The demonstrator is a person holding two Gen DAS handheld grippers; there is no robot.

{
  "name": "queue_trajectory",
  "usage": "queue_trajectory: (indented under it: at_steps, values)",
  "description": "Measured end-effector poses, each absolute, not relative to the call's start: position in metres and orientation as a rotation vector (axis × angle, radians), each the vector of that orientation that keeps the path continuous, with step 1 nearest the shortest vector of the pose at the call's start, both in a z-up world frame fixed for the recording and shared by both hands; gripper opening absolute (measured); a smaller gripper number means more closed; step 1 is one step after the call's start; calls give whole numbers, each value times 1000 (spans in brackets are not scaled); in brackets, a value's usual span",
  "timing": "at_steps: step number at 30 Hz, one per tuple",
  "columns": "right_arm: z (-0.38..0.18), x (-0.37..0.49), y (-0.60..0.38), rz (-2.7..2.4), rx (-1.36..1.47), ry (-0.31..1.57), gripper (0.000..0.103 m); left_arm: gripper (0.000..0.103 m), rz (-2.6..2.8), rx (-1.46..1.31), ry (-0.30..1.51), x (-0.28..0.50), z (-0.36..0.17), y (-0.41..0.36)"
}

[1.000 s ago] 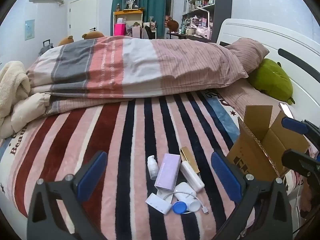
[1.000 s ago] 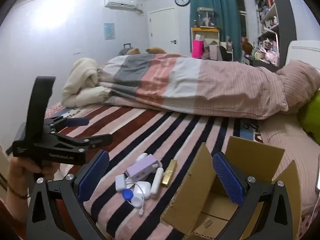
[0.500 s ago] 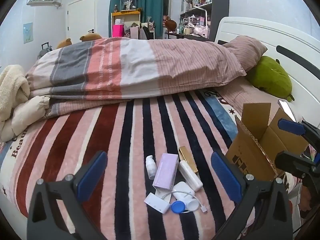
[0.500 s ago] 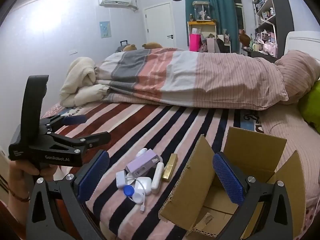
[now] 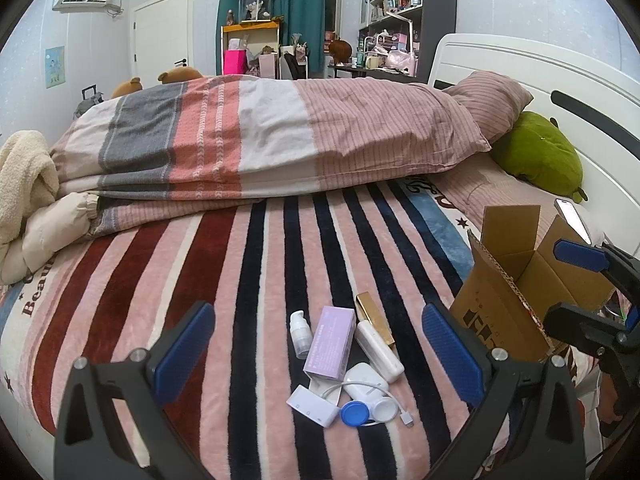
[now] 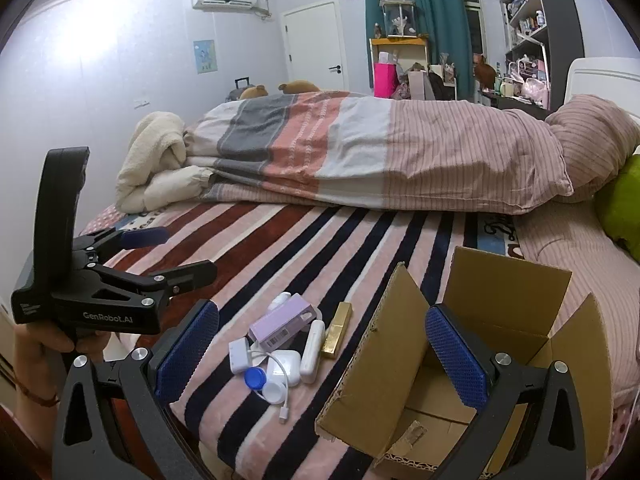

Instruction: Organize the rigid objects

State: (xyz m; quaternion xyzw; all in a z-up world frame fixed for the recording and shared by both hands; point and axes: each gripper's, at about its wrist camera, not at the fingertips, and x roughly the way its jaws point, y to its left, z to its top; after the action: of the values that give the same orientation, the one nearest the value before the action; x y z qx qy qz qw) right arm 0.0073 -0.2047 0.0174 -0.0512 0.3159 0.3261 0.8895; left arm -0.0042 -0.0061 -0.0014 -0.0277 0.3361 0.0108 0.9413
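A small pile lies on the striped blanket near the bed's front edge: a lilac box (image 5: 330,342) (image 6: 281,323), a small pump bottle (image 5: 300,333), a gold bar-shaped case (image 5: 374,318) (image 6: 337,335), a white tube (image 5: 379,351) (image 6: 311,351), a white earbud case (image 6: 283,368), a white adapter with cable (image 5: 312,404), and a blue and white lens case (image 5: 354,414) (image 6: 256,379). An open cardboard box (image 5: 516,280) (image 6: 472,344) stands to its right. My left gripper (image 5: 318,354) is open above the pile. My right gripper (image 6: 322,354) is open, between the pile and the box.
A folded striped duvet (image 5: 272,144) lies across the bed behind the pile. A green plush (image 5: 538,158) and a phone (image 5: 573,216) lie near the white headboard. A cream blanket (image 6: 156,160) is bunched at the far left.
Both grippers have drifted slightly; the pile and box sit a little lower and nearer in both views. Nothing was grasped or moved.
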Motion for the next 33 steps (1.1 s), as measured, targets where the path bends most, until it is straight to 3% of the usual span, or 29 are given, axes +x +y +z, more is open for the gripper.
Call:
queue_trajectory:
  at_steps: [33]
  values:
    - [18, 0, -204, 673, -115, 660, 103, 103, 8, -60, 644, -12, 11, -3]
